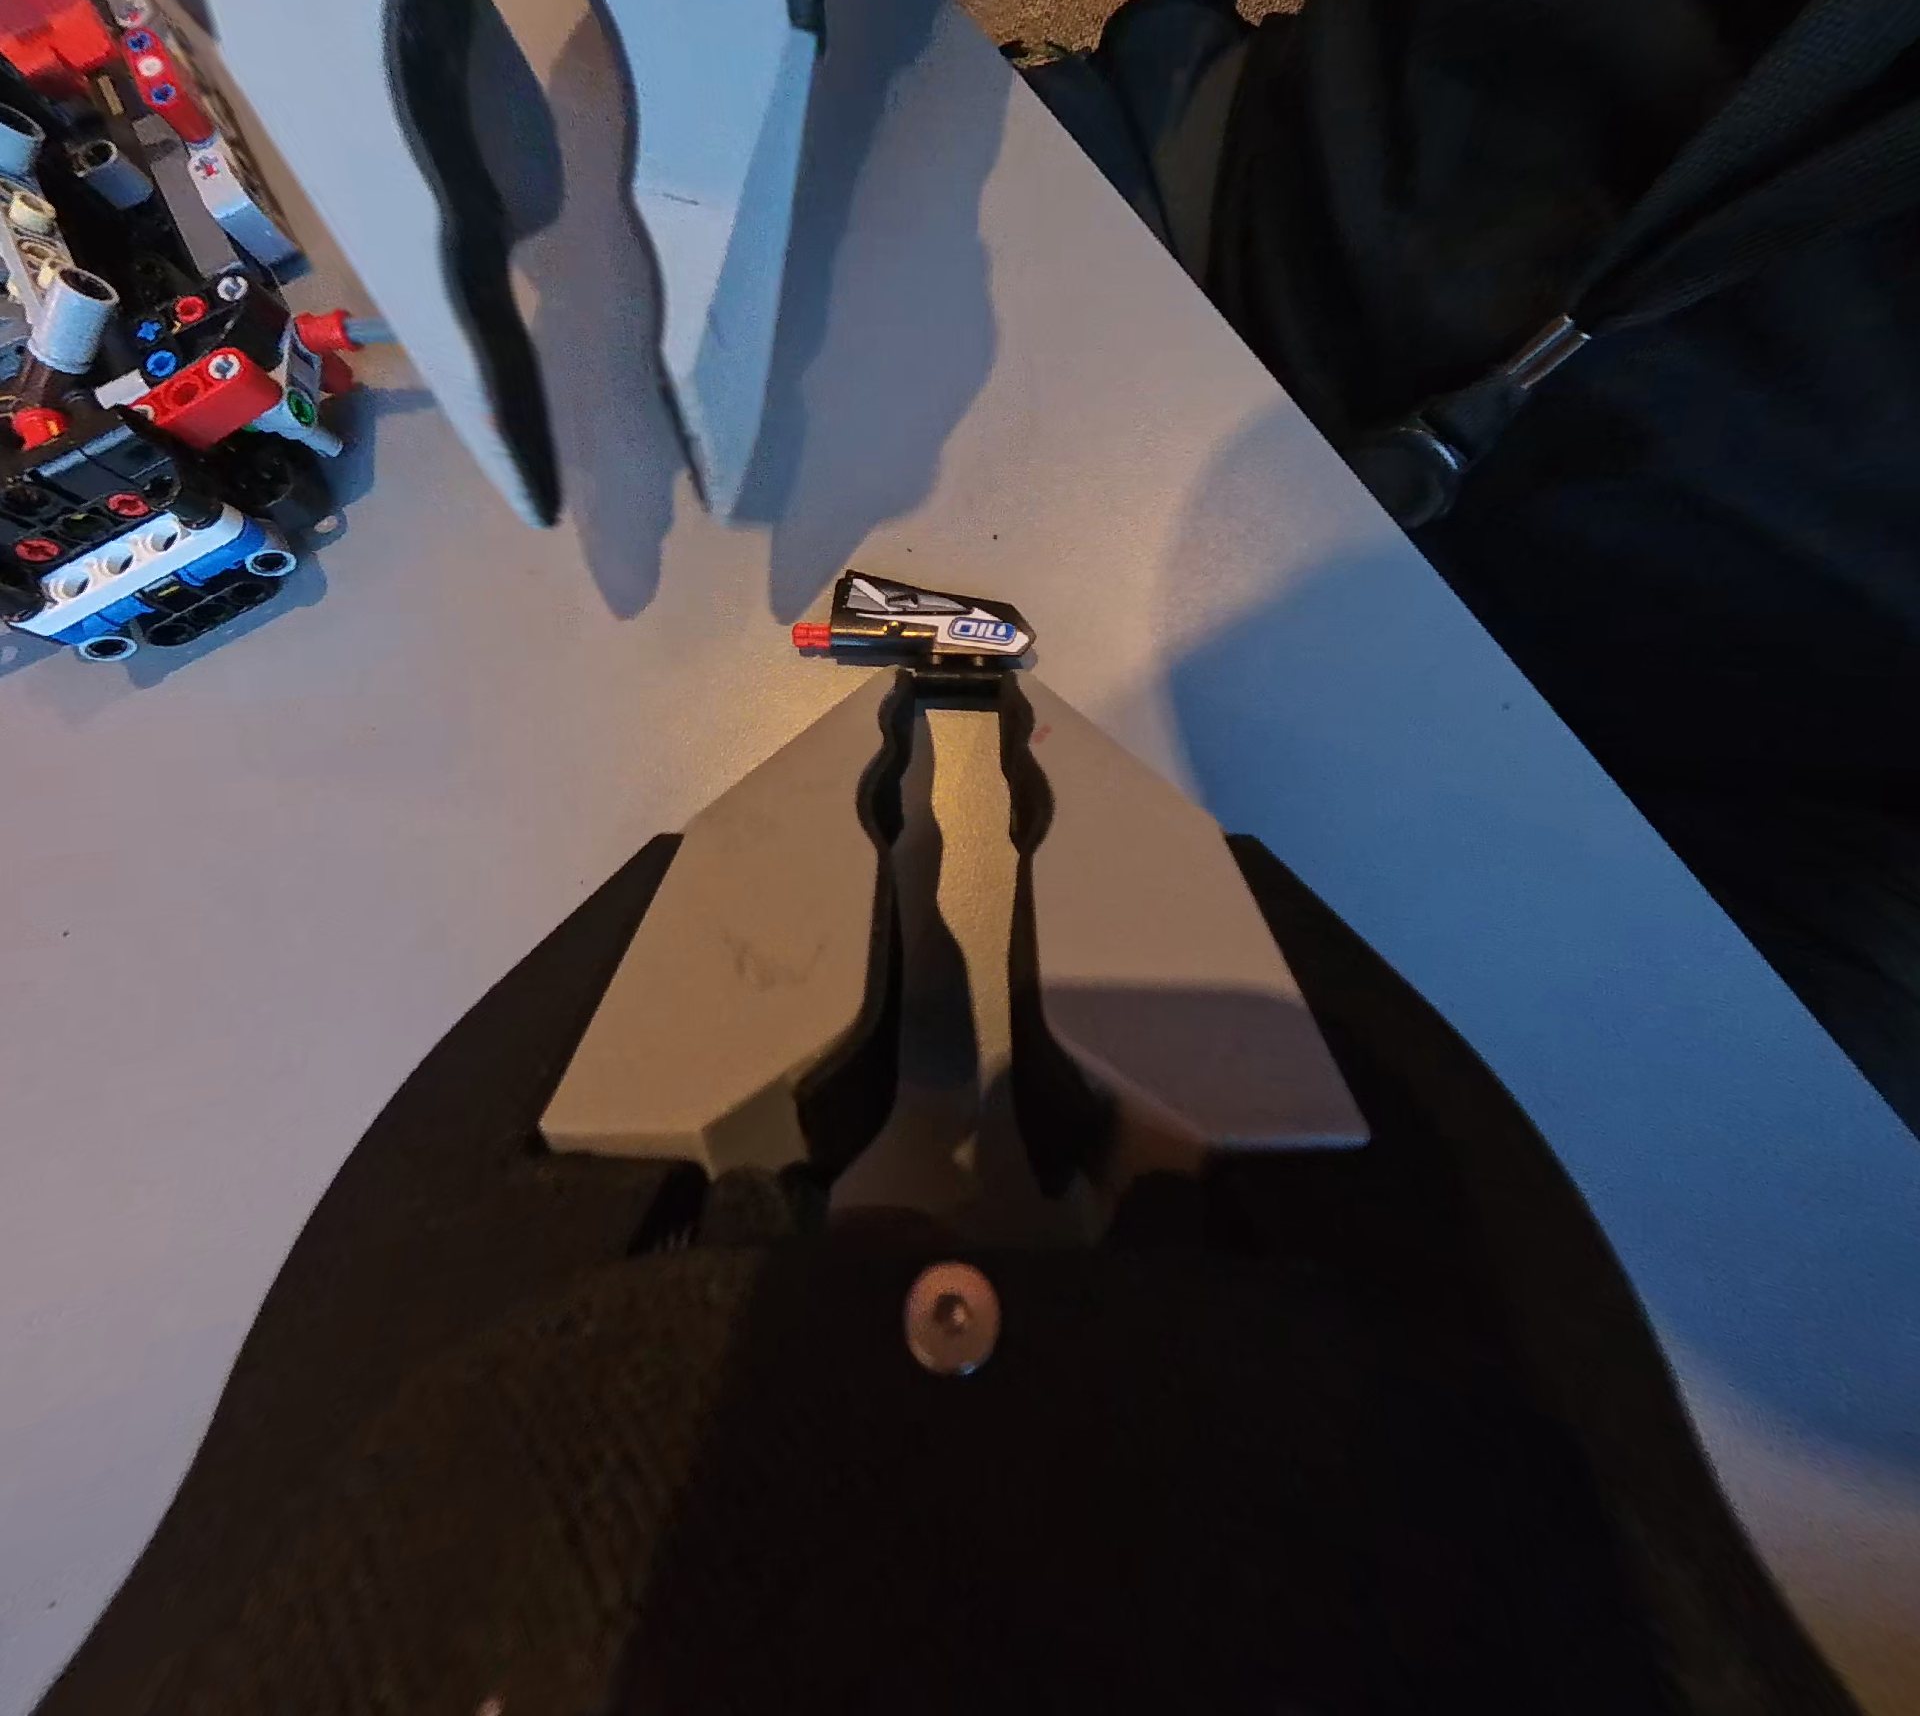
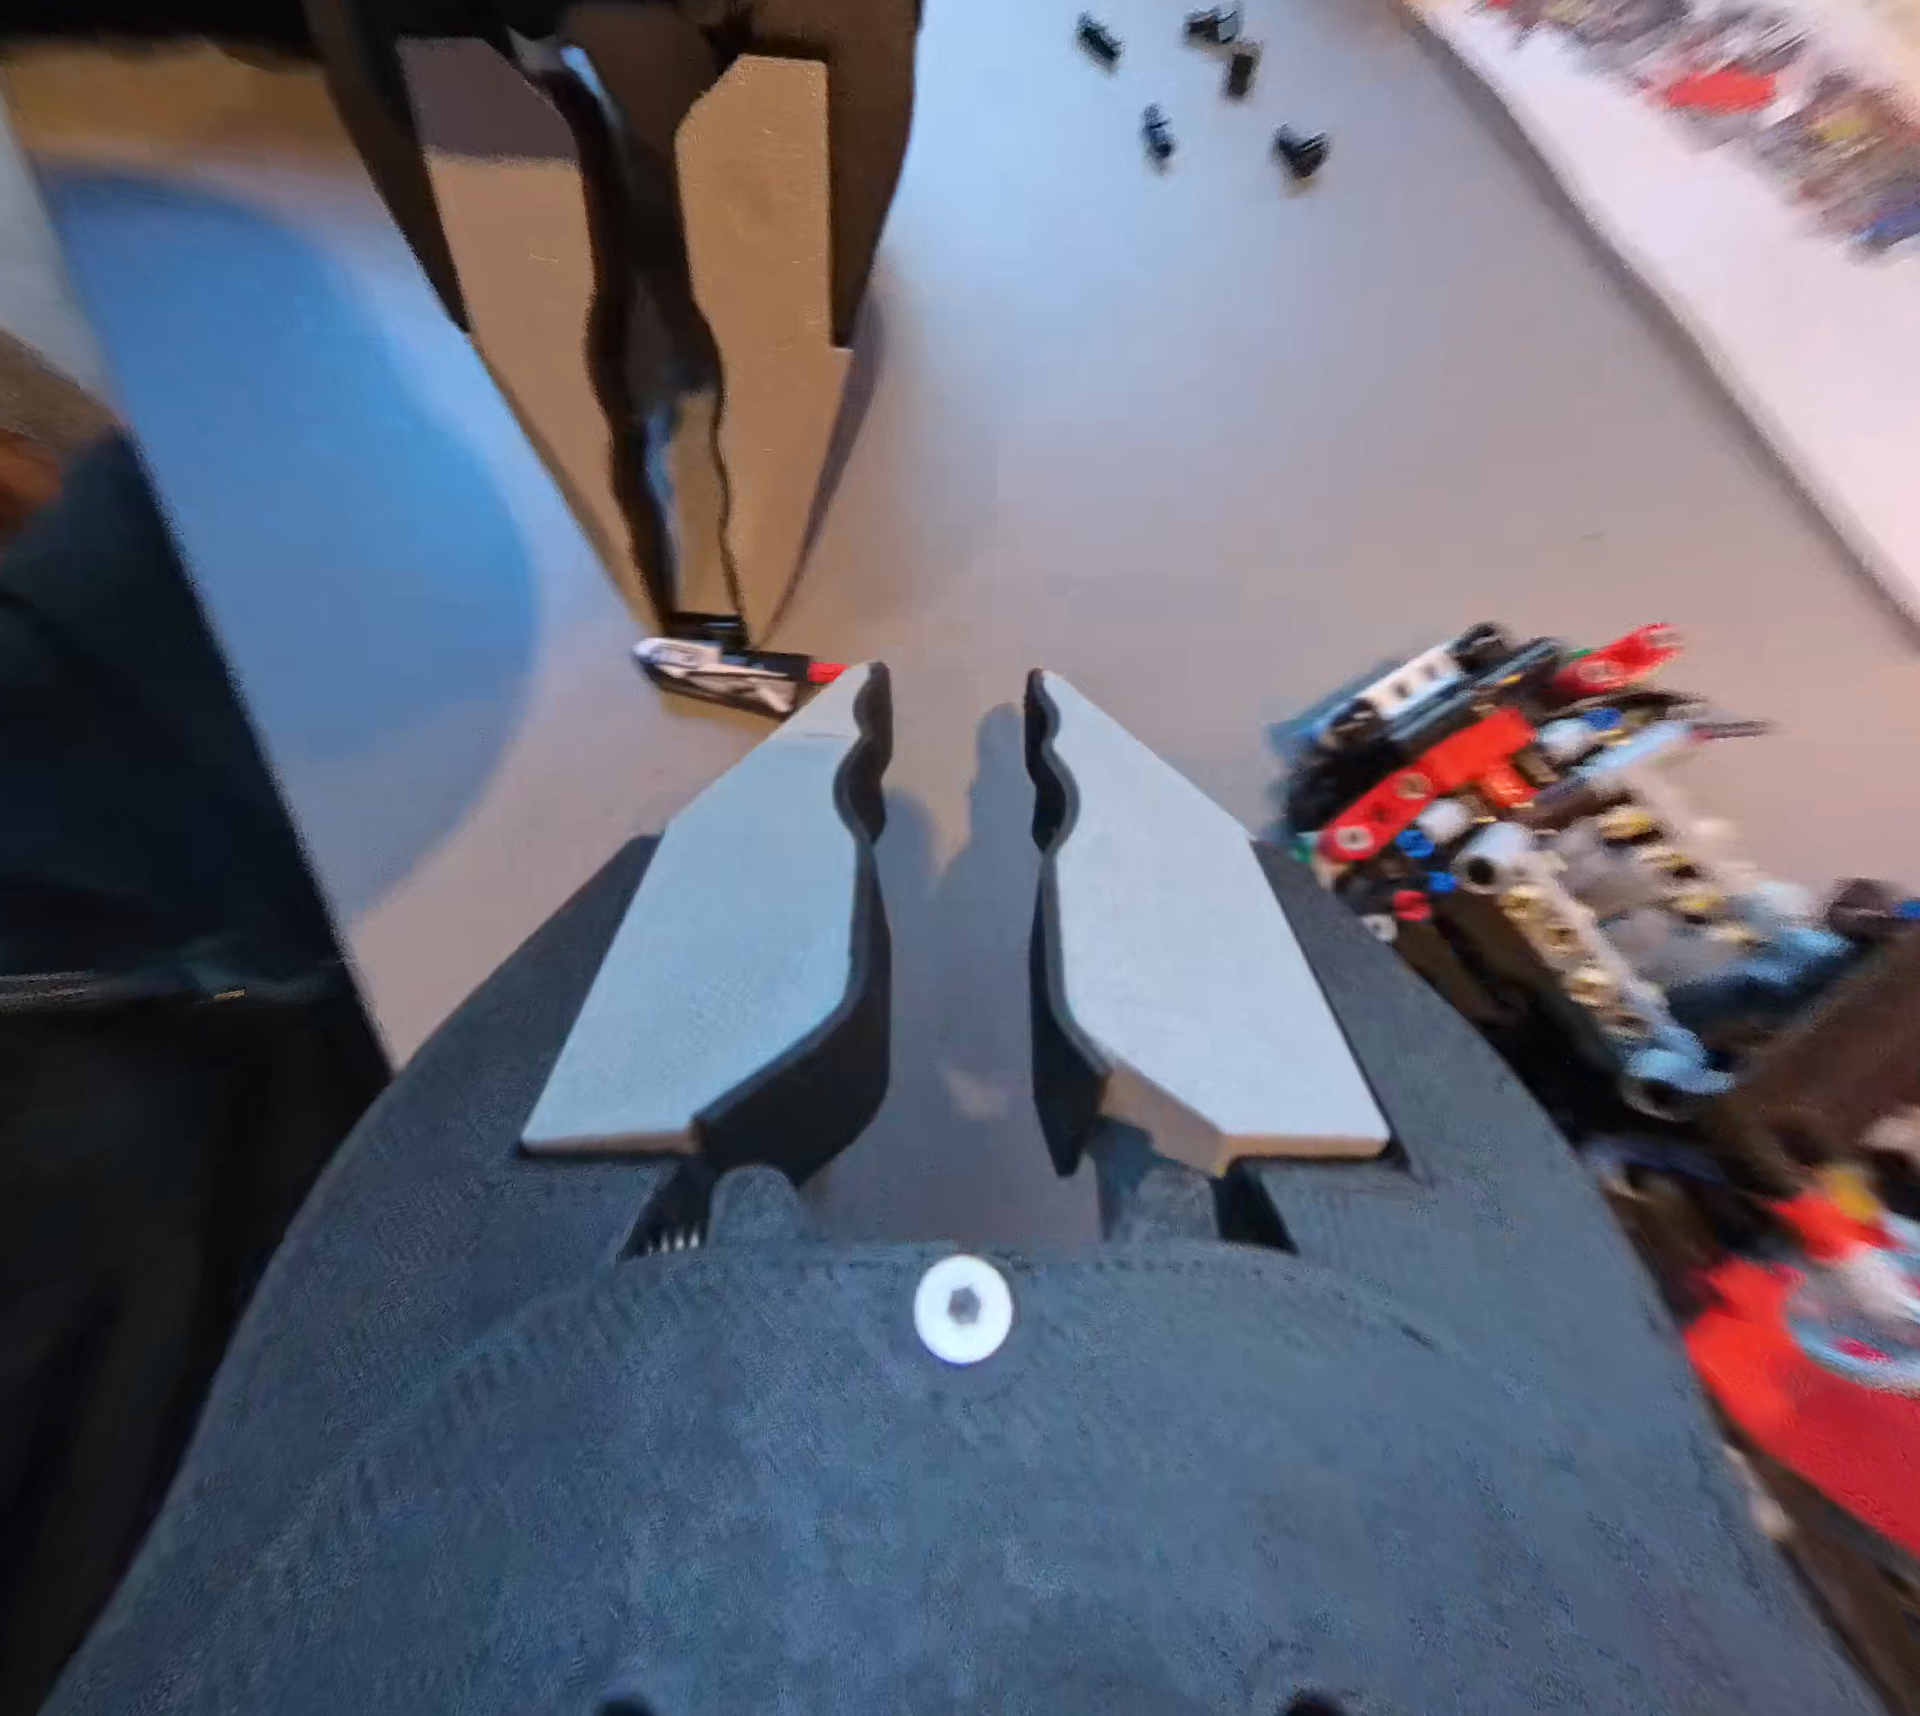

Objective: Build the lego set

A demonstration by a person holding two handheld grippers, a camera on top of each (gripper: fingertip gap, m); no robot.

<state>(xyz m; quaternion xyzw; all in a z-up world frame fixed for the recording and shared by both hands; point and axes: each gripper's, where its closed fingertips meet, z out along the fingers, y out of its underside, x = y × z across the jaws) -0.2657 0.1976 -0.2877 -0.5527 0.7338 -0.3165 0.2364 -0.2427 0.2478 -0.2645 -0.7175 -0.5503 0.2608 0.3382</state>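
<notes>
1. Pale grey table [image 1: 312, 835] carries a small black panel piece [image 1: 930, 617] bearing a blue-and-white sticker and a red pin, near the edge.
2. Left gripper [image 1: 951, 679] is clamped on its stud.
3. Right gripper [image 2: 956, 690] hangs parted and empty beside it.
4. Partly built model [image 1: 145, 419] and instruction booklet [image 2: 1714, 108] lie farther off.

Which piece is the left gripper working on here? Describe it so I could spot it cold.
Start at the big multicoloured lego build on the grey table, then look toward the table's edge. There the left gripper pinches a small black wedge panel. Unlike the all-black pins scattered farther off, it carries a white-and-blue sticker and a red pin at one end.
</notes>
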